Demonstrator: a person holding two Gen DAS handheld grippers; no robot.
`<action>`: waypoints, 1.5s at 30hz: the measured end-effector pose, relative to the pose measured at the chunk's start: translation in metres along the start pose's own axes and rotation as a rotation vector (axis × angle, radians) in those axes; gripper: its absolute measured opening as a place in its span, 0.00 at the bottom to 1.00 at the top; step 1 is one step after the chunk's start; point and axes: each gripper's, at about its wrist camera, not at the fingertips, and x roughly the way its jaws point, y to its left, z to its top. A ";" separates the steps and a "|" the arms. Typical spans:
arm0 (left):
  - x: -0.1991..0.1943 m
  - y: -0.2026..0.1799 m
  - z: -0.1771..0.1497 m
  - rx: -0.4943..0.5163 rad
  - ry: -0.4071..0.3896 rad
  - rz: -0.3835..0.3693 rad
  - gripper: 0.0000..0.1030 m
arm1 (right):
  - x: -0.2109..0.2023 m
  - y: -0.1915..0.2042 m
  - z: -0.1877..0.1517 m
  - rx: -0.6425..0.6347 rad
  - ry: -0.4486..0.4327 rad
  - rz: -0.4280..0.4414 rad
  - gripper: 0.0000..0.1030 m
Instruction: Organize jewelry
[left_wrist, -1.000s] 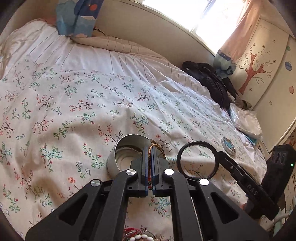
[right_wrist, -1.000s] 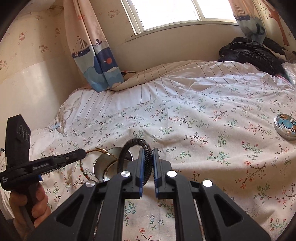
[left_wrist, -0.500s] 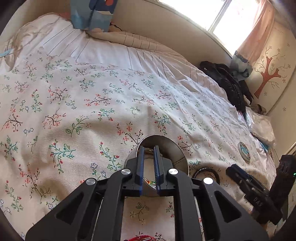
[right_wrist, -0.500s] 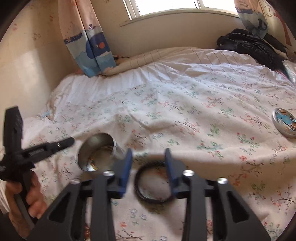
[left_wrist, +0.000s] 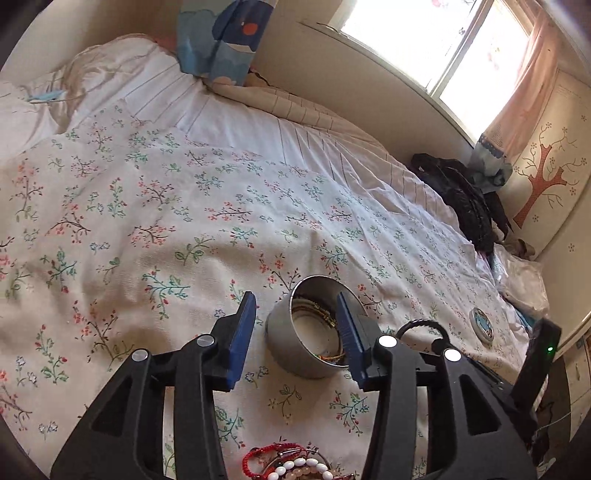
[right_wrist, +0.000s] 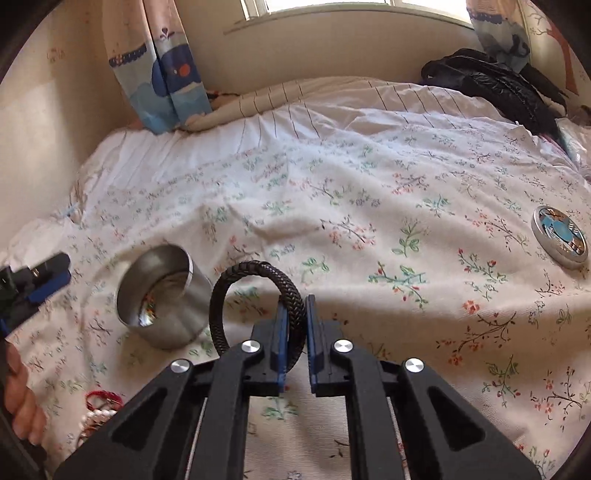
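Note:
A round silver tin (left_wrist: 310, 347) stands open on the floral bedspread, with a thin gold and beaded bracelet (left_wrist: 314, 308) lying inside. My left gripper (left_wrist: 295, 332) is open and empty, its blue pads on either side of the tin. My right gripper (right_wrist: 295, 321) is shut on a black braided bracelet (right_wrist: 255, 291), held upright just right of the tin (right_wrist: 162, 299). The bracelet also shows in the left wrist view (left_wrist: 421, 326). The left gripper's tips (right_wrist: 48, 277) show at the left edge of the right wrist view.
A pile of red and beaded bracelets (left_wrist: 291, 463) lies near the front edge, also seen in the right wrist view (right_wrist: 99, 406). The tin's lid (right_wrist: 559, 234) lies to the right. A black jacket (right_wrist: 491, 88) sits at the far end, by the curtains.
My left gripper let the gold bracelet drop into the tin and opened wide. My right gripper opened over the black bracelet lying on the bed, then closed on it and lifted it upright.

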 end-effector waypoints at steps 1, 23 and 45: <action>-0.003 0.001 -0.002 -0.001 -0.009 0.019 0.45 | -0.001 0.006 0.003 0.001 -0.004 0.029 0.10; -0.035 0.016 -0.027 -0.002 -0.035 0.130 0.62 | 0.011 0.067 0.011 -0.041 -0.001 0.108 0.32; -0.082 -0.012 -0.119 0.195 0.187 0.079 0.65 | -0.062 0.088 -0.096 -0.274 0.240 0.211 0.62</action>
